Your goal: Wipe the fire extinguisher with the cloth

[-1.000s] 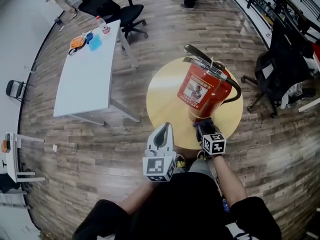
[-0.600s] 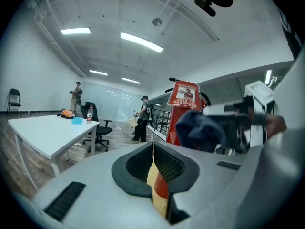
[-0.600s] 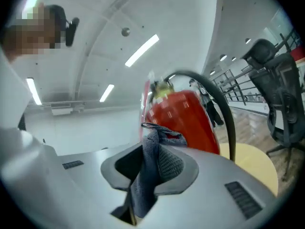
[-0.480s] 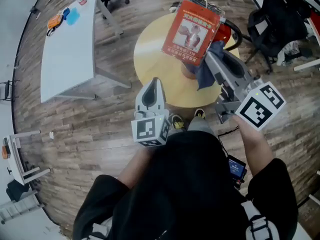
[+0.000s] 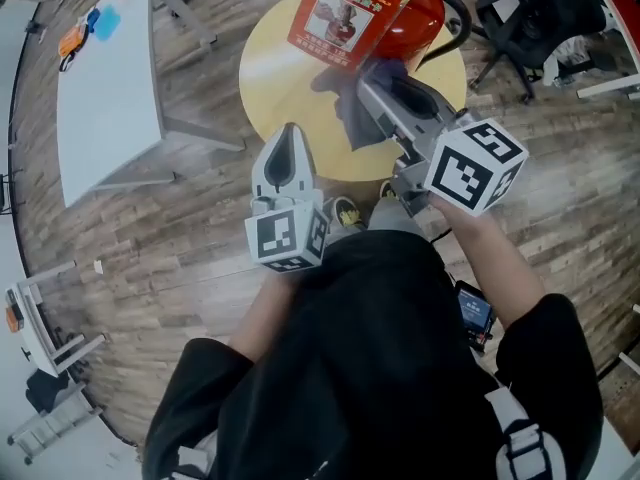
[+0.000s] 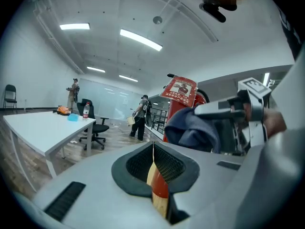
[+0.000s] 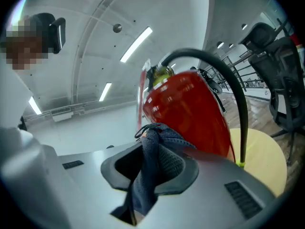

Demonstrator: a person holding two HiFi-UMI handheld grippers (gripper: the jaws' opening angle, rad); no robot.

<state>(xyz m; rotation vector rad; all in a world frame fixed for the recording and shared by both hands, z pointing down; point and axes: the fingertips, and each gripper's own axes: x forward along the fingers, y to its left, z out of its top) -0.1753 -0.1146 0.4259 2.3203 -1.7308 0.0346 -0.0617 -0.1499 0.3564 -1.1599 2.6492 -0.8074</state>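
Red glossy fire extinguisher (image 5: 345, 13), a cylinder with a printed label and a curved black hose (image 5: 458, 18), stands on the round smooth yellow desk (image 5: 280, 78), toward its far right edge. Right tongs (image 7: 148, 175) are clamped on a crumpled blue-grey woven cloth (image 7: 157, 147), and the bunch sits right up against the extinguisher's side. Left tongs (image 6: 153, 171) are closed, ribbed black pads together, nothing held. They hover over the desk's near edge.

Red fire extinguisher (image 5: 345, 13) on round table (image 5: 282, 80), right gripper (image 5: 370, 78) holding cloth (image 5: 352, 120)
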